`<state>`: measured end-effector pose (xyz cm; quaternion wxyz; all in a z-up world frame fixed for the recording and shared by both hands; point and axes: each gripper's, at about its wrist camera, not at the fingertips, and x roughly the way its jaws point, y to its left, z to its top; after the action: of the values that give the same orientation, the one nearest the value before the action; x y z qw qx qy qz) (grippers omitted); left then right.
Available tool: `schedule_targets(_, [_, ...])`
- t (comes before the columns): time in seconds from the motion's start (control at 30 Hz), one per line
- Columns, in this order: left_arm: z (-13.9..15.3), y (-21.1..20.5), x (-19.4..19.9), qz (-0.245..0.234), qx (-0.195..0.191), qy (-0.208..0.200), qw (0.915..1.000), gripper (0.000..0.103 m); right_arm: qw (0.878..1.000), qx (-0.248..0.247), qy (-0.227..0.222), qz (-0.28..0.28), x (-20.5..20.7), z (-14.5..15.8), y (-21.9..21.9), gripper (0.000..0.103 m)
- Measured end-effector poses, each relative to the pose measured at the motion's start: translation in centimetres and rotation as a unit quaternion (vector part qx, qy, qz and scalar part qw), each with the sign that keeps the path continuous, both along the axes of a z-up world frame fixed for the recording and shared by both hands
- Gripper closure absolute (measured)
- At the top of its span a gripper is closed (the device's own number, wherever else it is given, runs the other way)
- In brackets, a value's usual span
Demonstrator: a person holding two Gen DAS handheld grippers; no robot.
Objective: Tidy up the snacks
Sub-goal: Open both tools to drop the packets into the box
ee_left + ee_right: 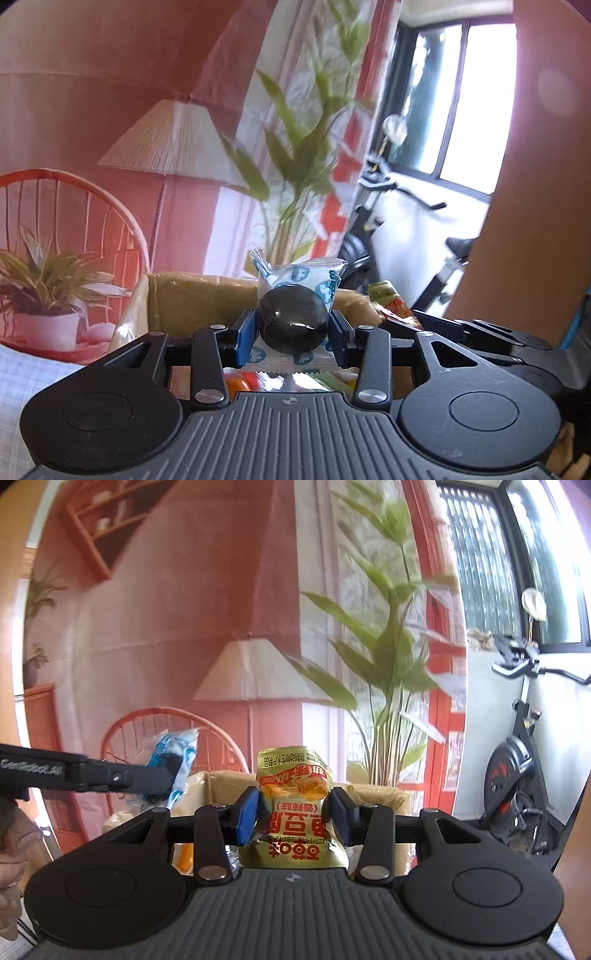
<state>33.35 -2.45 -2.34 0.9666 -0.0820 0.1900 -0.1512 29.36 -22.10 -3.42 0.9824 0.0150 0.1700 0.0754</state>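
Ahead of you and to the left stands a lamp (173, 144) with a pale pleated shade, against a pink backdrop (110, 55). Lower left you see a red wire chair (74, 206) and a potted plant (44, 280) in a white pot. Straight ahead, a tall leafy plant (388, 646) rises, blurred. To your right sits a black exercise bike (517, 768) below a dark-framed window (461, 92). High on the left, a wooden shelf (107, 520) hangs on the wall.
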Motion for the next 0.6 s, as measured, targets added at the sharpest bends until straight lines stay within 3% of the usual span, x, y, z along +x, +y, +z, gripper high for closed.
schedule_targets(0.17, [-1.6, 0.1, 3.6, 0.005, 0.015, 0.036, 0.9992, 0.058, 0.999, -0.009, 0.049, -0.012, 3.0, -2.0, 0.3, 0.053])
schedule_targets(0.23, [-1.8, 0.2, 4.0, 0.007, 0.02, 0.039, 0.999, 0.058, 0.998, -0.016, 0.064, -0.011, 3.5, -2.8, 0.5, 0.043])
schedule_targets(0.27, [-1.7, 0.3, 3.9, 0.008, 0.025, 0.035, 0.999, 0.055, 0.997, -0.02, 0.067, -0.011, 3.6, -3.0, 0.7, 0.043])
schedule_targets(0.4, [-0.6, 0.6, 2.8, 0.011, 0.053, 0.014, 0.9984, 0.029, 0.997, -0.025, 0.071, -0.015, 3.2, -3.2, 0.8, 0.026])
schedule_targets(0.5, [0.4, 1.1, 1.4, 0.016, 0.064, 0.008, 0.9978, 0.023, 0.997, -0.022, 0.068, -0.022, 2.6, -2.6, 0.6, 0.022])
schedule_targets(0.6, [1.3, 1.7, 0.0, 0.019, 0.069, 0.016, 0.9973, 0.015, 0.998, -0.001, 0.063, -0.031, 1.5, -1.6, 0.2, 0.011])
